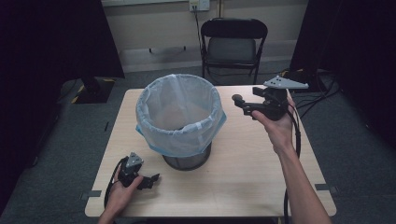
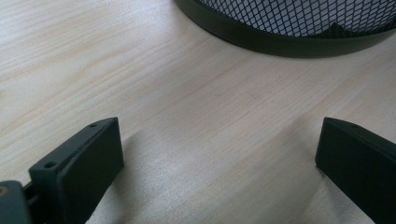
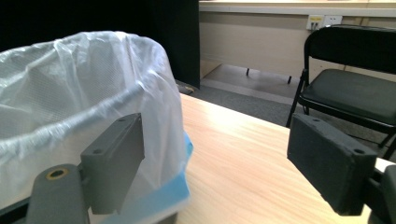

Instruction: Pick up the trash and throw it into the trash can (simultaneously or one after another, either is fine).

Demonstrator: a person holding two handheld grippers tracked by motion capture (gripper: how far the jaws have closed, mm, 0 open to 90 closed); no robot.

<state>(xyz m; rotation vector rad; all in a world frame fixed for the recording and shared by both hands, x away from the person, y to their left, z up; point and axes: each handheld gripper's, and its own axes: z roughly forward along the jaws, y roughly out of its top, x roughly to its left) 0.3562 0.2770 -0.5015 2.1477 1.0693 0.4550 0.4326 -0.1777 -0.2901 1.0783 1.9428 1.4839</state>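
Observation:
A black mesh bin (image 1: 187, 161) lined with a white and blue plastic bag (image 1: 180, 116) stands in the middle of the wooden table (image 1: 252, 163). My left gripper (image 1: 152, 181) rests low at the table's front left, pointing toward the bin's base (image 2: 280, 42). In its own view the left gripper (image 2: 219, 154) stands open over bare wood. A hand holds my right gripper (image 1: 242, 105) above the table, just right of the bin's rim. In the right gripper view it (image 3: 215, 158) is open and empty, with the bag (image 3: 70, 93) close behind the left jaw.
A black folding chair (image 1: 233, 44) stands behind the table's far edge, also seen past the right jaw as the chair (image 3: 355, 88). Dark curtains hang at both sides. Cables lie on the floor at the far right.

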